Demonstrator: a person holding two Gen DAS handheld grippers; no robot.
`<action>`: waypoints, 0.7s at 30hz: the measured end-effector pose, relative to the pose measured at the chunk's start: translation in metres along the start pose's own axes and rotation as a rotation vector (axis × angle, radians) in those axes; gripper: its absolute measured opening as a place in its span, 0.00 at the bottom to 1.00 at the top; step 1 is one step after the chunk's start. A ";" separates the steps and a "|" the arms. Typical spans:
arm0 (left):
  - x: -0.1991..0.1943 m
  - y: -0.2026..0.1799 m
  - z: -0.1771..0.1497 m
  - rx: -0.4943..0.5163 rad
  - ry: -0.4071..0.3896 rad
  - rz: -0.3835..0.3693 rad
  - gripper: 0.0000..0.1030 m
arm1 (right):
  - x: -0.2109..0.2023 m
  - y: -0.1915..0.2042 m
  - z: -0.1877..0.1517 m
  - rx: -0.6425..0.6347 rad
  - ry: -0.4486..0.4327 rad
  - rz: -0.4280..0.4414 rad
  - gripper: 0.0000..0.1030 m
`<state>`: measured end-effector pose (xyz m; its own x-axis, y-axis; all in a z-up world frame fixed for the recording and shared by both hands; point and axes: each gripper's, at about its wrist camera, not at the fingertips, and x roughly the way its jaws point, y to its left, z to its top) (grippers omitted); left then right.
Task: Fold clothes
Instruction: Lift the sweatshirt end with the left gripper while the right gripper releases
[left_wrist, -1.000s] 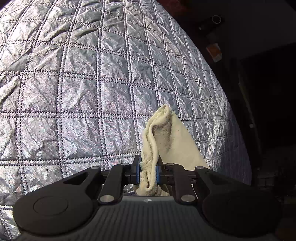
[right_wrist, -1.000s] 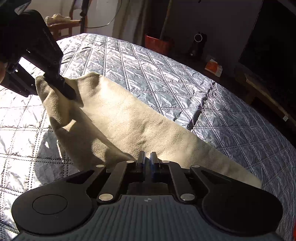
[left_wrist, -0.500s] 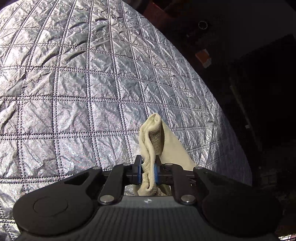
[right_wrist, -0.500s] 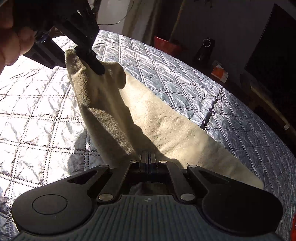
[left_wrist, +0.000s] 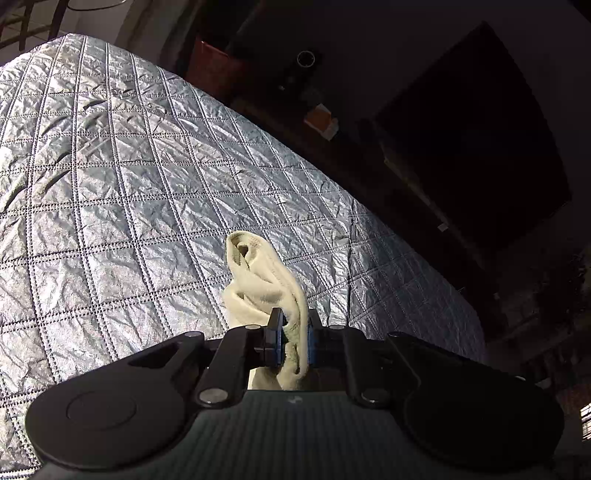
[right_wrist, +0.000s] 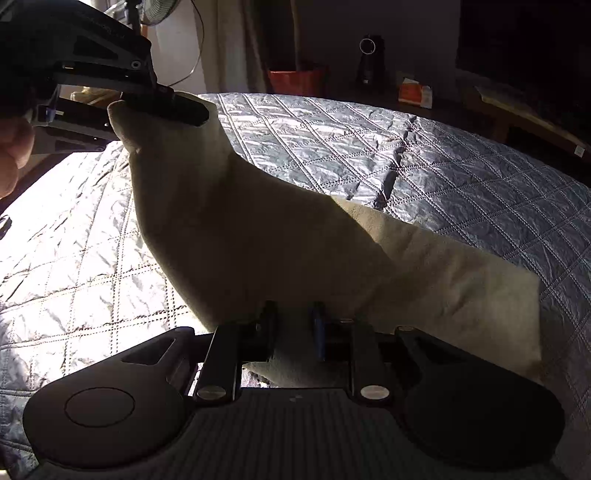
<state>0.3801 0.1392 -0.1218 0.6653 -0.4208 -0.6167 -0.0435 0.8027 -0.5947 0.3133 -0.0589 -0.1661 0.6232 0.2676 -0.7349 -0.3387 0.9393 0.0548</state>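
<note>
Right wrist alone shows left gripper clamping cloth.

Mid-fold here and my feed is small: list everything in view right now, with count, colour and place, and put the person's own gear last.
Cloth: one, cream, lifted at one corner, far end lying on the bed.
Quilted bedspread: one, silver-grey, covers the bed under the cloth.
Red bin: one, beyond the bed's far edge.
Dark cylinder with a ring top: one, black, right of the bin.
Orange and white box: one, further right, on a dark surface.
Dark screen: one, black, far right.
Fan: one, dark, upper left, partly cut off.
Left gripper: black, jaws shut on a bunched cloth corner.
Right gripper: black, jaws parted, cloth edge between them.
Hand: one, left edge, holding the left gripper.
</note>
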 end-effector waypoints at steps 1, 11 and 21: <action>-0.001 -0.005 -0.001 0.012 -0.007 -0.017 0.10 | 0.000 0.003 -0.001 -0.011 -0.009 -0.011 0.26; 0.009 -0.059 -0.029 0.191 0.006 -0.150 0.11 | -0.017 -0.011 0.000 0.025 -0.050 0.018 0.24; 0.023 -0.097 -0.053 0.326 0.048 -0.209 0.11 | -0.029 -0.047 -0.020 0.153 -0.014 0.085 0.31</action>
<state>0.3602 0.0296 -0.1052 0.5990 -0.6025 -0.5274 0.3338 0.7866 -0.5195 0.2967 -0.1151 -0.1606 0.6070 0.3498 -0.7136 -0.2805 0.9344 0.2194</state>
